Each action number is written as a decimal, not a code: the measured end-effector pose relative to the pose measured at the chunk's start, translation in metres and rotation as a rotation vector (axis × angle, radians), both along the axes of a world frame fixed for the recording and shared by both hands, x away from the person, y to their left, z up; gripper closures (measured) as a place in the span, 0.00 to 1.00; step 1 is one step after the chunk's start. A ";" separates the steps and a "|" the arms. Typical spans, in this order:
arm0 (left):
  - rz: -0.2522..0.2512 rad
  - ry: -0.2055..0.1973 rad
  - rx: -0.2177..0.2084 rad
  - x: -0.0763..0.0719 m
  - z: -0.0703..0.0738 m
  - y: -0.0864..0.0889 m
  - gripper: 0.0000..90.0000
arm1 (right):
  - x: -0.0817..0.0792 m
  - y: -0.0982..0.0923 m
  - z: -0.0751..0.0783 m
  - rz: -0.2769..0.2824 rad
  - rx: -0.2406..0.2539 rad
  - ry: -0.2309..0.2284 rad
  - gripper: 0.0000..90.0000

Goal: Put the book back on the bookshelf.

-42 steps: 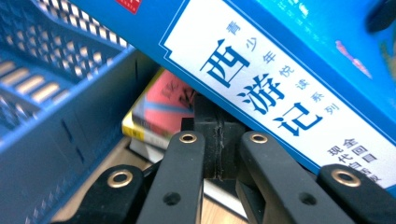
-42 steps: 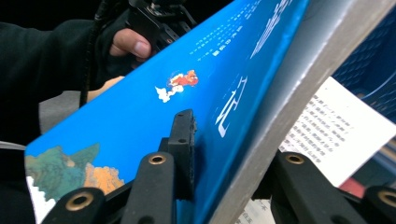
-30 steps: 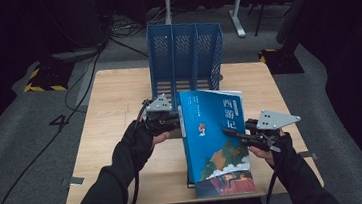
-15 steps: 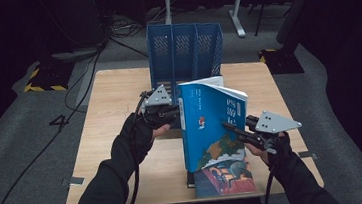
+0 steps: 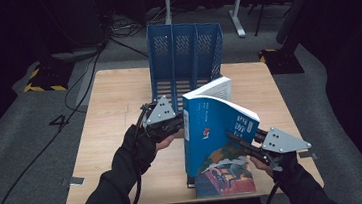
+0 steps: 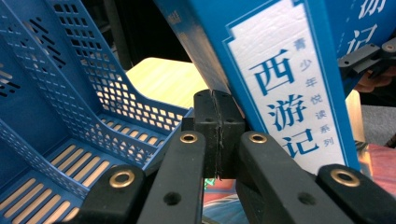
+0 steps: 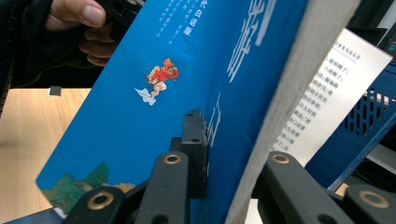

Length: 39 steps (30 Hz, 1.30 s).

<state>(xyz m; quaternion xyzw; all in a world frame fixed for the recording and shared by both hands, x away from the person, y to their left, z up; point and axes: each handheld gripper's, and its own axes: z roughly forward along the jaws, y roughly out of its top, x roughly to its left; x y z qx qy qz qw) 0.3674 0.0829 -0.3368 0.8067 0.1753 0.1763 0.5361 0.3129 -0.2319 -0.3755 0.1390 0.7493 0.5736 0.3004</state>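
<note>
Fingers first: right gripper [image 5: 236, 140] has its jaws clamped across the page block of the blue paperback [image 5: 217, 133], one pad on the front cover, the other behind the fore edge. They have just been closing on it. Left gripper [image 5: 177, 124] is fully shut, pads pressed together with nothing between, its tip against the book's spine edge as a prop.

Book stands tilted on its bottom edge mid-table, just in front of the blue file rack [image 5: 184, 56], resting over a second book [image 5: 225, 178] that lies flat at the near edge.

Risks, my read:
- bite is only near one edge, so the book may pivot or slip out when lifted
- cover is fanning open at the top and could catch a rack divider
- left prop slides off the spine, book flops onto the flat one

Count: two books, one rack with three slots, two grippers, one wooden table [image 5: 113, 93].
</note>
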 end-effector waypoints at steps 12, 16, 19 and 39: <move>0.008 -0.006 -0.059 -0.020 -0.001 0.000 0.92 | -0.020 -0.008 0.000 -0.004 0.000 -0.008 0.81; -0.013 -0.002 -0.073 -0.023 -0.002 0.002 0.90 | -0.023 -0.009 0.000 -0.002 -0.004 -0.019 0.79; -0.010 -0.017 -0.060 -0.025 -0.001 0.004 0.87 | -0.024 -0.010 0.000 0.015 -0.008 -0.024 0.81; 0.069 0.003 0.034 -0.052 -0.020 0.024 0.30 | -0.041 -0.015 -0.001 0.125 -0.048 -0.025 0.88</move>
